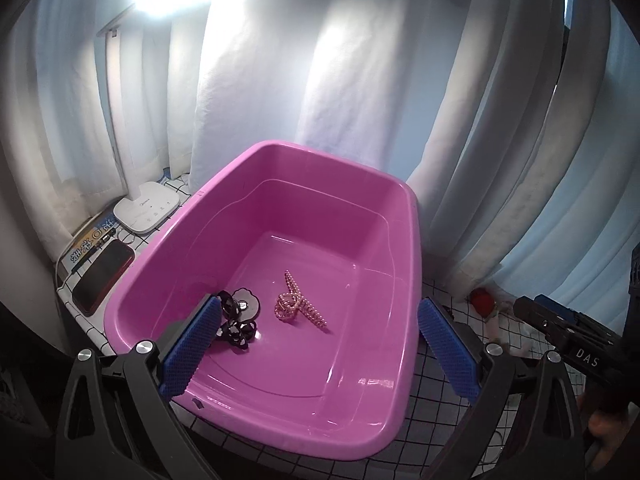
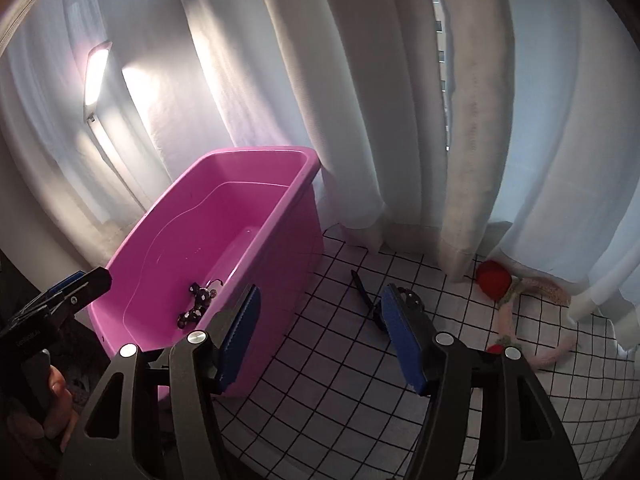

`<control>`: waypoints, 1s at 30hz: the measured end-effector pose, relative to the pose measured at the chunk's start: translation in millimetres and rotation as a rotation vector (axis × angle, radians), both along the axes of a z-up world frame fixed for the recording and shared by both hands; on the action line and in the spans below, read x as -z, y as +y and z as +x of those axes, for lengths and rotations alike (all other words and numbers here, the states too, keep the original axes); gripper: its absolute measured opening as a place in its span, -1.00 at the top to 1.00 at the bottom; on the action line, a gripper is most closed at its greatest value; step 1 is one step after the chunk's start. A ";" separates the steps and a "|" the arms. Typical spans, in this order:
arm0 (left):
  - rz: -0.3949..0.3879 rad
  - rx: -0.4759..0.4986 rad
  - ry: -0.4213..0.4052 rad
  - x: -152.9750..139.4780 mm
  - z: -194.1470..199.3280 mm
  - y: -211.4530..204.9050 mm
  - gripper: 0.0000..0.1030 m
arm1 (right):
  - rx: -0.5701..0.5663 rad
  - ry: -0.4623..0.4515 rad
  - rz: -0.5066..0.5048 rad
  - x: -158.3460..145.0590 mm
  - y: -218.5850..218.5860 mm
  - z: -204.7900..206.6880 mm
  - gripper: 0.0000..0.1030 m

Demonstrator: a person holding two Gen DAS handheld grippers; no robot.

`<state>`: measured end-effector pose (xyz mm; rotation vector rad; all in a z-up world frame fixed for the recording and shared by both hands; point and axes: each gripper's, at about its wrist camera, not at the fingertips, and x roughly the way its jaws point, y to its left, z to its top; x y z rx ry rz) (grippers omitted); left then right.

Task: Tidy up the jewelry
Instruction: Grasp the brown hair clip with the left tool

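A pink plastic bin (image 1: 404,240) stands on the grid-patterned cloth. Inside lie a pearl hair claw (image 1: 298,304) and a black dotted bow clip (image 1: 238,318). My left gripper (image 1: 320,344) is open and empty above the bin's near end. In the right wrist view the bin (image 2: 288,240) is at the left, with the black clip (image 2: 198,304) inside. My right gripper (image 2: 320,340) is open and empty over the cloth beside the bin. A black hair clip (image 2: 366,296) lies on the cloth between its fingers. A red-and-pink knitted piece (image 2: 508,292) lies to the right.
White curtains hang close behind the bin. A white lamp base (image 1: 146,208), a dark phone (image 1: 102,272) and a book (image 1: 90,242) sit left of the bin. The right gripper (image 1: 568,332) shows at the right of the left wrist view. The grid cloth (image 2: 340,400) covers the table.
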<state>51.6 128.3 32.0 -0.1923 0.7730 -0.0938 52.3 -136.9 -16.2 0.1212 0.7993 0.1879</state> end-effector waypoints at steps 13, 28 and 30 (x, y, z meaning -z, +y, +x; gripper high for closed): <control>-0.014 0.332 0.034 40.3 -49.3 -139.1 -0.88 | 0.289 0.082 -0.053 61.8 -131.9 -131.4 -0.19; 0.144 0.427 0.308 185.9 -84.1 -211.4 -0.88 | 0.238 0.318 -0.054 207.9 -130.8 -151.1 -0.19; 0.149 0.424 0.322 194.4 -87.7 -211.8 -0.88 | 0.227 0.323 -0.051 213.0 -130.3 -149.8 -0.20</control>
